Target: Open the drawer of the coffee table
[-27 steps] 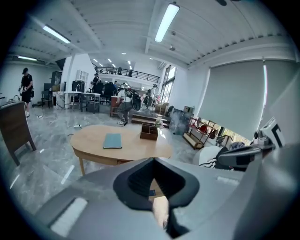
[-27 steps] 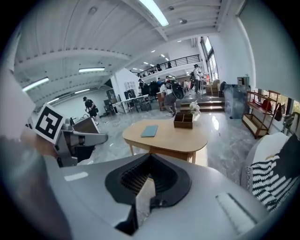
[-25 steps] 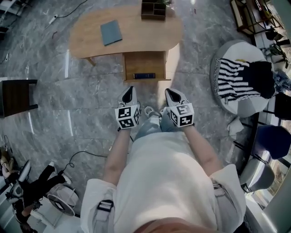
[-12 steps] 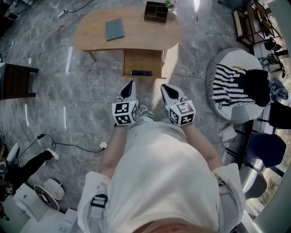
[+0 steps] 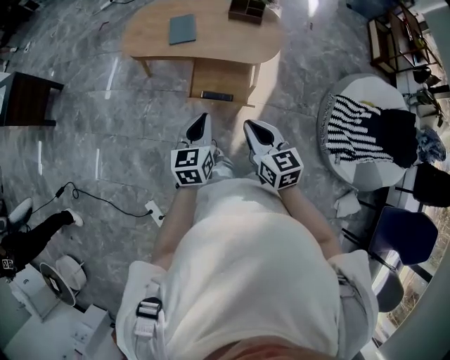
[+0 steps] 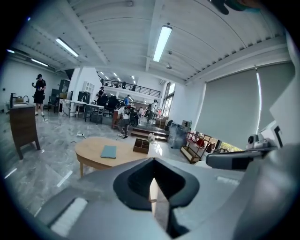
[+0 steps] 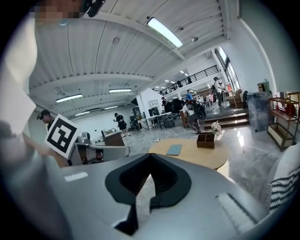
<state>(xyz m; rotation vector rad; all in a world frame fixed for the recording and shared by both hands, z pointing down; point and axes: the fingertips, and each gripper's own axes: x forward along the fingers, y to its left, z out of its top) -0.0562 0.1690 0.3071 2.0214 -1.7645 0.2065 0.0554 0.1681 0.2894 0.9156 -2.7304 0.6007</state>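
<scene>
Clearly, the biggest thing in the head view is the grey floor (image 5: 105, 140), and the person (image 5: 253, 281) in a white shirt fills the lower half of the frame. At the top centre stands the table (image 5: 225, 35), oval and of light wood. At the right edge lies a round pouf (image 5: 351, 176) with a striped cloth on it.

Under the table's near edge, the drawer (image 5: 221, 74) stands pulled out toward the person, so its wooden inside is visible from above. A dark flat item (image 5: 216, 95) lies along its front end; what it is, I cannot tell.

The left gripper (image 5: 202, 125) and the right gripper (image 5: 252, 131) are side by side at the middle of the frame, just below the drawer in the picture but well apart from it, with bare floor between. Each gripper view shows the jaws clenched together with nothing between them, and the table is far off behind them.

On the tabletop a blue-grey pad (image 5: 182, 29) lies to the left, and a small dark box (image 5: 247, 10) with compartments sits at the top edge.

To my judgement the task is finished: the drawer is out, and neither tool holds it. I see no step left, unless the drawer should come out further.
</scene>
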